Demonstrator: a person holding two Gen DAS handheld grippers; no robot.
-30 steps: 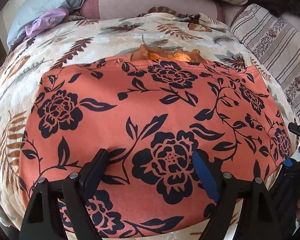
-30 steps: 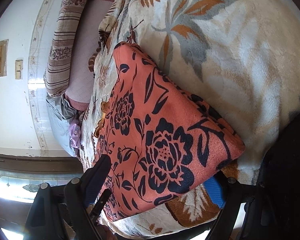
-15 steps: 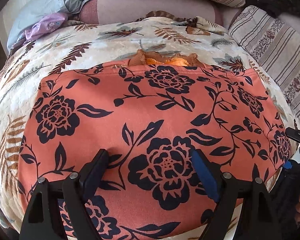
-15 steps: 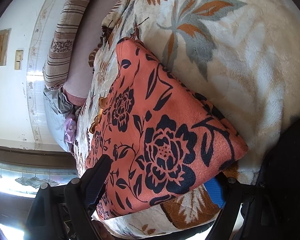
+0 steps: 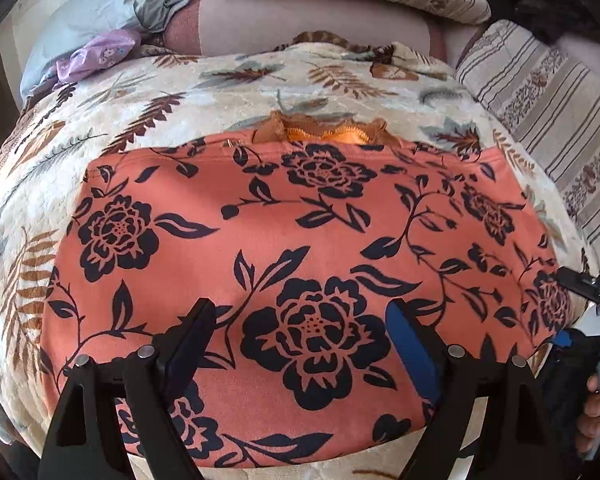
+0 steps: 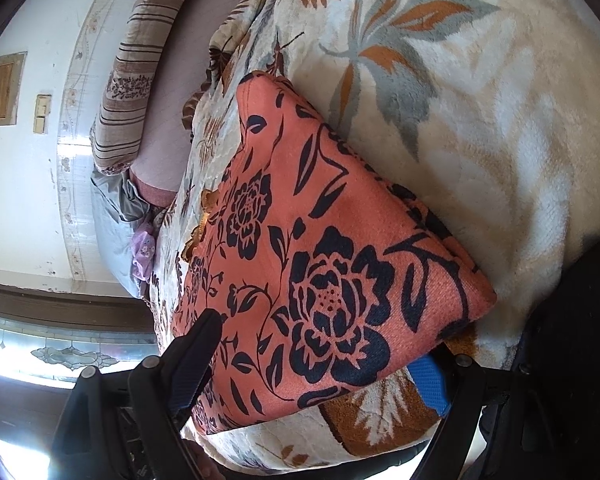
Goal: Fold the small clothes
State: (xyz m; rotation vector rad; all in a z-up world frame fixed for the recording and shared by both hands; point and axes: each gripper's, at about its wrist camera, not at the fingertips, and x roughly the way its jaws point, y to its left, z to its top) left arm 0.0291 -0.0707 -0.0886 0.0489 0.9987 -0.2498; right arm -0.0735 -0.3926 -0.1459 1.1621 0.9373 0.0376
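A folded orange garment with black flowers (image 5: pixel 300 248) lies flat on a leaf-patterned blanket (image 5: pixel 140 120). An orange lacy edge (image 5: pixel 324 133) peeks out at its far side. My left gripper (image 5: pixel 300 316) hovers open over the near half of the garment, nothing between its fingers. In the right wrist view the same garment (image 6: pixel 320 260) shows one folded corner. My right gripper (image 6: pixel 316 344) stands open astride that corner, its blue pad (image 6: pixel 430 380) partly hidden under the cloth edge and not pressing it.
Striped pillows (image 5: pixel 540 92) and a pale pink cushion (image 5: pixel 300 20) line the far side of the bed. Grey-blue and lilac cloth (image 5: pixel 96 54) is bunched at the far left. A person's hand (image 5: pixel 590 408) shows at the right edge. A wall and window (image 6: pixel 28 200) lie beyond the bed.
The left wrist view has shifted slightly. The garment lies as before and both grippers stay open.
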